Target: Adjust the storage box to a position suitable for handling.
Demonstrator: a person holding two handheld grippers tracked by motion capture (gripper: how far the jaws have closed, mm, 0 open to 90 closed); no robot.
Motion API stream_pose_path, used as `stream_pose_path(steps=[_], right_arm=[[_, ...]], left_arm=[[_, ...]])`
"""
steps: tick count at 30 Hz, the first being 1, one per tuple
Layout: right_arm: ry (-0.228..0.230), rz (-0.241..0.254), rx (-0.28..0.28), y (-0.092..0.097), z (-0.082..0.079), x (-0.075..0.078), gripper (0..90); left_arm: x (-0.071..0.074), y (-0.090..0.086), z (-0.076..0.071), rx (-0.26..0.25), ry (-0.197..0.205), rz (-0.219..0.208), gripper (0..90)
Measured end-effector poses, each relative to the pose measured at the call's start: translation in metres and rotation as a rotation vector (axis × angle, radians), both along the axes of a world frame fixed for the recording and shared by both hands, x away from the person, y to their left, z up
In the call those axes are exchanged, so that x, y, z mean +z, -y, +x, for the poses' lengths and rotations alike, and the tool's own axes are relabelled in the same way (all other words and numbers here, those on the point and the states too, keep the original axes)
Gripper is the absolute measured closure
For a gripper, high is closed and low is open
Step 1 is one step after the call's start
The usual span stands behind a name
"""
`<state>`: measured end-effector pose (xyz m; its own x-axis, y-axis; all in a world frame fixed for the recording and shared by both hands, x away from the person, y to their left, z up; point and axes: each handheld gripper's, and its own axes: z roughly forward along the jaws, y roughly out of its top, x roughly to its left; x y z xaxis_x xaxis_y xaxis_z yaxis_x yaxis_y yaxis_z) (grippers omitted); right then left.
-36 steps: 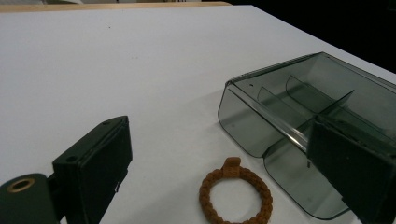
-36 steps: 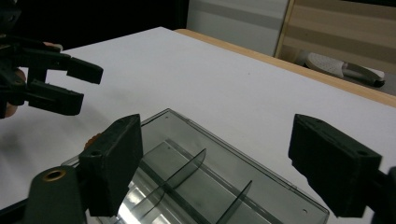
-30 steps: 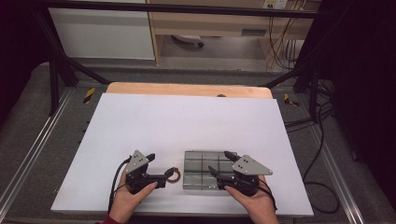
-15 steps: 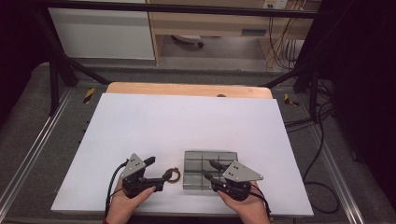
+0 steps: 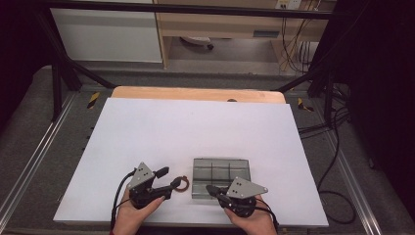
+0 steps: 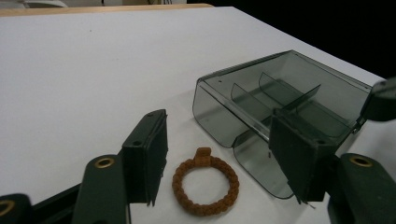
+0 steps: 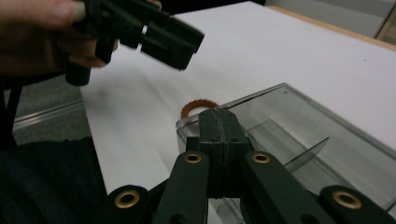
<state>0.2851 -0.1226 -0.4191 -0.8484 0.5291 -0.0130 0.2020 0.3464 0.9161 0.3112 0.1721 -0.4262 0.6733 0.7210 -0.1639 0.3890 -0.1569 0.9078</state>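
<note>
On my left, the left tool (image 5: 169,178) sits at about seven o'clock on the white surface (image 5: 195,127), and its jaws have just been narrowing around the brown braided ring (image 6: 205,185). In the left gripper view the ring lies flat between the two pads with a gap on each side, so nothing is pinched yet; I'd call that tool released but bracketing its target. The ring itself rests on the surface just off the nine o'clock edge of the smoky divided box (image 5: 221,177), near but not touching it.

Moving right, the box stands near six o'clock, its compartments looking empty as far as I can tell. The right tool (image 5: 211,189) has come in lower and closer to the box's near left corner than a second ago, and its jaws have just been closing: the right gripper view shows the pads pressed flat together. Whether they nip the box's thin rim or nothing at all I can't tell.

My read: I'm steadying the box while the ring pickup is about to complete.
</note>
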Motion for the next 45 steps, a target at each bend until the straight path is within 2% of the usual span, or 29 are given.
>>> stream_pose_path(steps=[2, 5, 10, 16, 20, 23, 30, 34, 38, 45], right_arm=[[-0.006, -0.019, 0.010, -0.002, -0.002, -0.004, 90.0], [-0.012, -0.045, 0.017, -0.005, -0.005, -0.010, 90.0], [-0.034, -0.067, 0.027, -0.009, -0.007, -0.017, 90.0], [-0.054, -0.086, 0.033, -0.010, -0.008, -0.023, 90.0], [-0.079, -0.108, 0.040, -0.010, -0.009, -0.029, 90.0], [-0.093, -0.115, 0.038, -0.010, -0.008, -0.032, 90.0], [-0.114, -0.154, 0.048, -0.008, -0.010, -0.039, 90.0], [-0.125, -0.162, 0.029, -0.003, -0.010, -0.040, 90.0], [-0.137, -0.170, 0.007, 0.004, -0.012, -0.041, 90.0], [-0.151, -0.161, -0.035, 0.016, -0.013, -0.040, 90.0]], left_arm=[[-0.001, 0.001, 0.000, 0.019, -0.001, 0.022, 42.5], [-0.003, 0.002, 0.000, 0.008, -0.021, 0.010, 47.5], [-0.003, 0.001, -0.002, 0.006, -0.016, 0.003, 58.7], [-0.003, 0.000, -0.005, -0.026, -0.017, 0.004, 78.0], [-0.005, 0.001, -0.006, -0.066, -0.046, 0.011, 88.8], [-0.005, 0.005, -0.007, -0.096, -0.060, 0.040, 89.7], [-0.012, 0.012, -0.015, -0.144, -0.097, 0.072, 89.8], [-0.015, 0.018, -0.020, -0.171, -0.108, 0.092, 89.8], [-0.016, 0.019, -0.020, -0.198, -0.126, 0.081, 89.8], [-0.018, 0.025, -0.021, -0.227, -0.134, 0.096, 89.8]])
